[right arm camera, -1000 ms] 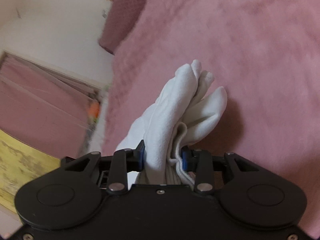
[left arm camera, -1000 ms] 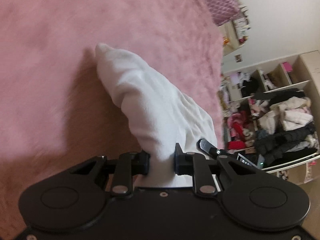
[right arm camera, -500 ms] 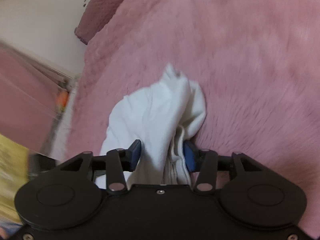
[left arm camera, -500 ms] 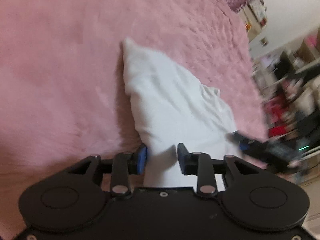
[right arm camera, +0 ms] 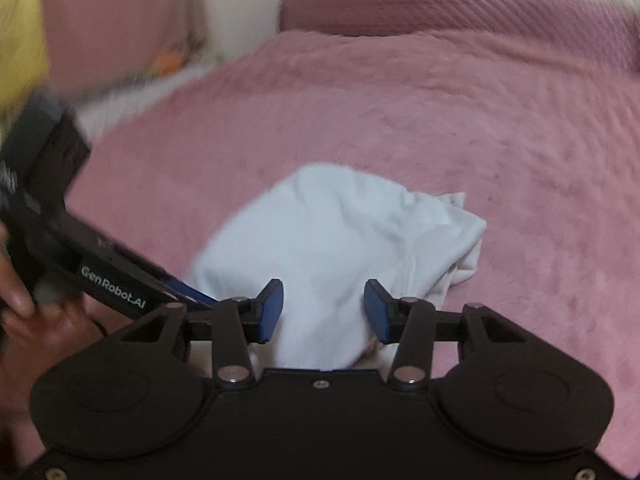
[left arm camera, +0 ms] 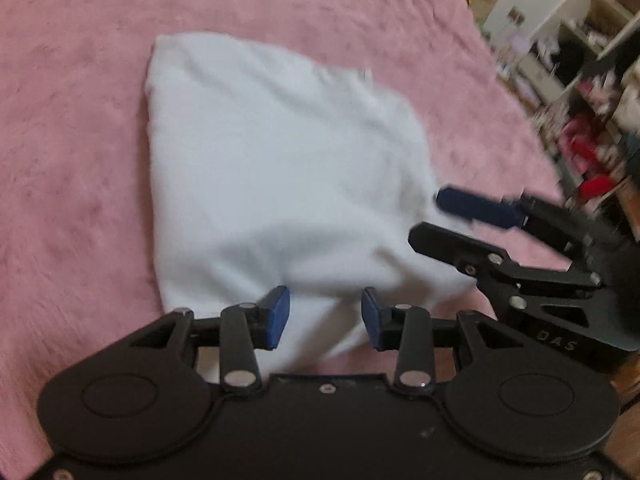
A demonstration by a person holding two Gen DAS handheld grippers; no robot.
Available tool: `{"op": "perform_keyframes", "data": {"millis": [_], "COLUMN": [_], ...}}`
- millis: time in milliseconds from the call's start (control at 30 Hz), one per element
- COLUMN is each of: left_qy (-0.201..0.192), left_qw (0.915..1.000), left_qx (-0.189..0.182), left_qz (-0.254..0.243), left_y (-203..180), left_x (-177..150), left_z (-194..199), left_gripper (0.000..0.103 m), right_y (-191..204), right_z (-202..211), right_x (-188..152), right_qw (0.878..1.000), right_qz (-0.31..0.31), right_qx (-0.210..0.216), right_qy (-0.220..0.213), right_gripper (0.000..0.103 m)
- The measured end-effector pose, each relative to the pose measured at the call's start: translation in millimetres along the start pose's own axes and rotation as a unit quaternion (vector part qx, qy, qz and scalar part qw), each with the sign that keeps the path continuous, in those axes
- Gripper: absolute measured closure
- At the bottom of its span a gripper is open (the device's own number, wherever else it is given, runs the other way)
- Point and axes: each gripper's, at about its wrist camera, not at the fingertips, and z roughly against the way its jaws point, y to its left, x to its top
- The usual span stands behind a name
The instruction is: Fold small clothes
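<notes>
- The left gripper (left arm camera: 325, 316) has its fingers spread, and the jaws are opening; the white cloth (left arm camera: 280, 168) lies between the blue pads (left arm camera: 276, 314), but they do not press on it.
- The right gripper (right arm camera: 323, 310) has its fingers spread too, though its jaws are closing a little; the cloth (right arm camera: 332, 240) lies in the gap, and the pads (right arm camera: 272, 312) stand clear of it.
- The cloth is folded and rests flat on the pink blanket (left arm camera: 72, 128), with loose layers at its right edge in the right wrist view.
- In the left view the right gripper (left arm camera: 430, 216) is just beside the cloth's right edge.
- A hand (right arm camera: 24, 312) holds the left gripper at the left border of the right view.
- Behind the bed there are shelves (left arm camera: 592, 92) with clothes, blurred.
</notes>
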Motion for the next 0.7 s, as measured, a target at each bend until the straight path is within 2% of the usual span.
{"op": "perform_keyframes", "data": {"millis": [100,200,267,433,533,567,600,667,700], "left_qy": [-0.001,-0.003,-0.005,-0.017,-0.025,-0.028,-0.032,-0.039,-0.046], "left_qw": [0.9989,0.9973,0.9961,0.9928,0.9909,0.9903,0.9898,0.9881,0.9866], "left_qx": [0.035,0.061,0.076,0.108,0.124,0.128,0.131,0.141,0.148], "left_qz": [-0.031,-0.042,-0.045,-0.049,-0.046,-0.046,-0.047,-0.049,-0.05], "left_y": [-10.5,-13.1,-15.9,-26.0,-32.4,-35.6,-39.6,-45.5,-50.2], "left_x": [-8.5,-12.9,-15.2,-17.1,-19.5,-20.7,-21.9,-23.5,-24.7], "left_z": [-6.9,-11.8,-13.4,-13.3,-6.4,-2.8,0.5,8.9,13.2], "left_gripper": [0.063,0.062,0.061,0.057,0.053,0.052,0.051,0.05,0.049], "right_y": [-1.8,-17.1,-23.8,-23.5,-11.6,-6.8,-1.8,7.1,10.3], "right_z": [-7.2,-12.6,-12.0,-11.7,3.9,11.0,18.6,31.7,35.9], "right_x": [-7.6,-18.6,-25.1,-26.6,-22.6,-20.8,-19.2,-14.2,-10.2], "right_qw": [0.999,0.997,0.996,0.995,0.995,0.995,0.995,0.993,0.993], "right_qz": [0.012,-0.025,-0.053,-0.074,-0.069,-0.064,-0.061,-0.06,-0.061], "right_qx": [-0.037,-0.046,-0.039,-0.049,-0.061,-0.068,-0.079,-0.098,-0.105], "right_qy": [0.036,0.058,0.054,0.049,0.034,0.026,0.018,0.003,-0.005], "right_gripper": [0.06,0.058,0.058,0.056,0.05,0.042,0.03,0.019,0.017]}}
